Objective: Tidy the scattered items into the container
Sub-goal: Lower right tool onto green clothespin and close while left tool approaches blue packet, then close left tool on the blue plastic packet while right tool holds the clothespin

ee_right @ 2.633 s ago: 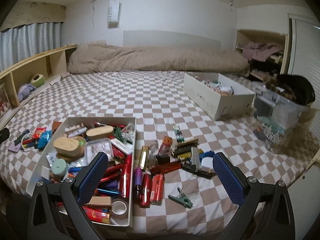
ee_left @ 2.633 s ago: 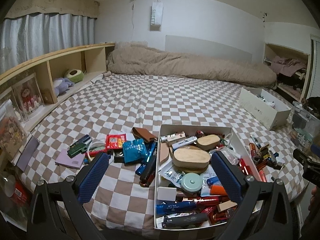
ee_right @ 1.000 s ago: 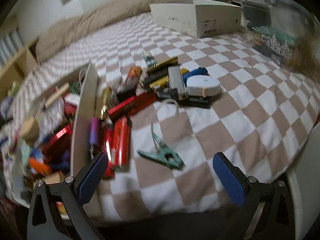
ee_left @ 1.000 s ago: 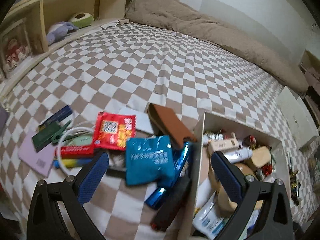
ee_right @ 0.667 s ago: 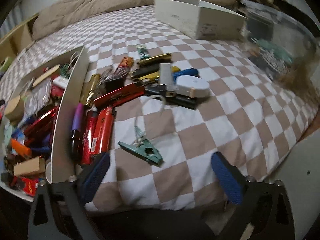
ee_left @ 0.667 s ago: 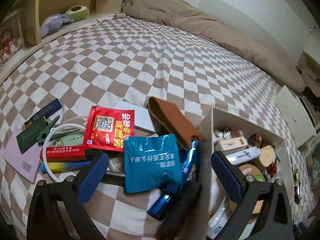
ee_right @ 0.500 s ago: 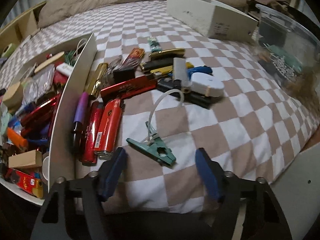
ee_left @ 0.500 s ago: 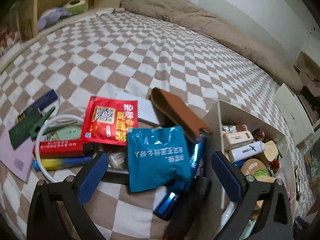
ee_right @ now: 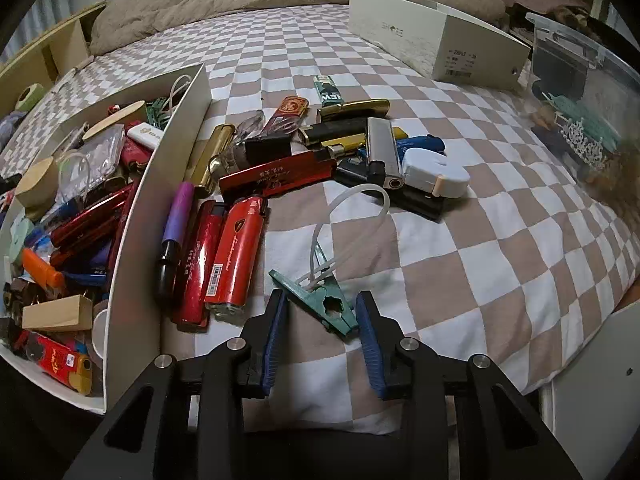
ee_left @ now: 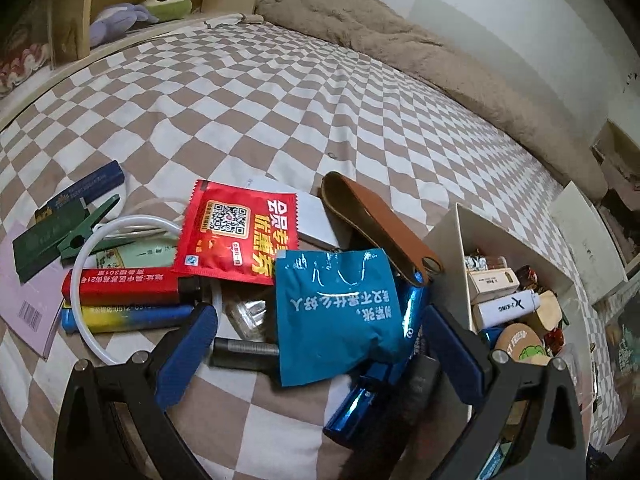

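1. Container point(ee_right: 160, 184): open white cardboard box on the checked bed cover point(ee_right: 460, 272), crowded with lighters, small boxes and wooden pieces. Seen from both wrist views; in the left view its wall point(ee_left: 448, 264) stands right of the loose pile.
2. Right gripper point(ee_right: 320, 320): blue-padded jaws have just been closing and stand narrow, on either side of the green clip; the right pad meets the clip's end, the left pad's contact is unclear.
3. Green clip point(ee_right: 320, 300): flat on the cover, just right of the container, white loop point(ee_right: 360, 200) threaded through it.
4. Red lighters point(ee_right: 236, 256): several side by side between container wall and clip, with a purple-and-black tube point(ee_right: 172, 236) alongside.
5. Further pile: gold lighter point(ee_right: 212, 152), silver lighter point(ee_right: 382, 152), white-and-blue case point(ee_right: 432, 172), touching or overlapping.
6. Left gripper point(ee_left: 316, 344): jaws wide apart, holding nothing, over the blue sachet point(ee_left: 336, 312).
7. Left pile: red sachet point(ee_left: 240, 232), brown leather case point(ee_left: 380, 232), red tube point(ee_left: 124, 284), second green clip point(ee_left: 88, 228), shiny blue lighter point(ee_left: 372, 384).
8. White shoebox point(ee_right: 432, 36): well apart, farther up the bed.
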{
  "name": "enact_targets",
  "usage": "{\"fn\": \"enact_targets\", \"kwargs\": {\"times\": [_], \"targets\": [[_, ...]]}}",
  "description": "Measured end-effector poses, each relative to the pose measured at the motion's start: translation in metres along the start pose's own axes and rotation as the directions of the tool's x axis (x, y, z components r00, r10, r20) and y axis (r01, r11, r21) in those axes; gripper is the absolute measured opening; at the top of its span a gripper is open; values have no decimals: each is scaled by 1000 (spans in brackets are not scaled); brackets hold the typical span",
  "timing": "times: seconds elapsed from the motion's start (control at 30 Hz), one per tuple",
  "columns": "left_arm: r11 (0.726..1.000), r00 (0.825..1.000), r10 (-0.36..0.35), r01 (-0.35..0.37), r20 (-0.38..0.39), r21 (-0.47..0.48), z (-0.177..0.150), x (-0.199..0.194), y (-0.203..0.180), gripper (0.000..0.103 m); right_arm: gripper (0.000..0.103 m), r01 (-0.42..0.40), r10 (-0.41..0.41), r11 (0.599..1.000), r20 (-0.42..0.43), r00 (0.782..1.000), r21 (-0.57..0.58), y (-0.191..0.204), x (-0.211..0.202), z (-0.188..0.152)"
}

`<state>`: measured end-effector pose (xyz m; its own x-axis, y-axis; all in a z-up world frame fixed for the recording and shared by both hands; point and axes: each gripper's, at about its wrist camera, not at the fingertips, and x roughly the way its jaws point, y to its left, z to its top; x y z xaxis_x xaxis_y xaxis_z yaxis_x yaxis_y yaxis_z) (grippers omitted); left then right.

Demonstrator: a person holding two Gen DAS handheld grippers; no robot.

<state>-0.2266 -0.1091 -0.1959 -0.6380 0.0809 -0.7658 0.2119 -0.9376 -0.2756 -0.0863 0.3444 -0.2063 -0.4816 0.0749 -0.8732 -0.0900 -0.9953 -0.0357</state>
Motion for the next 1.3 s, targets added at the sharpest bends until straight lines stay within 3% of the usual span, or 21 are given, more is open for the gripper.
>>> {"fn": "enact_targets", "kwargs": {"times": [0.13, 0.37, 0.57, 0.67, 0.8, 1.0, 1.2, 1.23, 1.3], "targets": [[1000, 1000, 4, -4, 3, -7, -3, -3, 2, 101, 36, -5, 5, 1000, 1, 1000, -1, -1, 1, 0], [987, 990, 144, -144, 0, 74, -5, 10, -13, 92, 36, -7, 7, 1000, 2, 1000, 2, -1, 0, -2], [979, 982, 188, -188, 7, 73, -6, 12, -11, 73, 36, -12, 12, 1000, 4, 1000, 7, -2, -1, -1], [983, 986, 169, -169, 8, 67, -7, 9, -6, 62, 36, -12, 12, 1000, 4, 1000, 7, -2, -1, -1], [991, 991, 135, -135, 10, 4, -6, 0, 9, 38, 36, -12, 12, 1000, 4, 1000, 7, -2, -1, -1], [995, 998, 69, -68, 10, -73, -5, -9, 25, 26, 36, -9, 9, 1000, 5, 1000, 4, -2, -1, -1], [994, 999, 42, -41, 9, -101, -5, -12, 31, 26, 36, -5, 5, 1000, 3, 1000, 1, -2, -1, 0], [993, 999, 47, -46, 7, -108, -5, -12, 33, 30, 36, -6, 6, 1000, 3, 1000, 1, -3, -1, 0], [992, 1000, 27, -25, 12, -120, -3, -15, 35, 51, 36, -7, 7, 1000, 2, 1000, 3, -2, 0, 0]]}}
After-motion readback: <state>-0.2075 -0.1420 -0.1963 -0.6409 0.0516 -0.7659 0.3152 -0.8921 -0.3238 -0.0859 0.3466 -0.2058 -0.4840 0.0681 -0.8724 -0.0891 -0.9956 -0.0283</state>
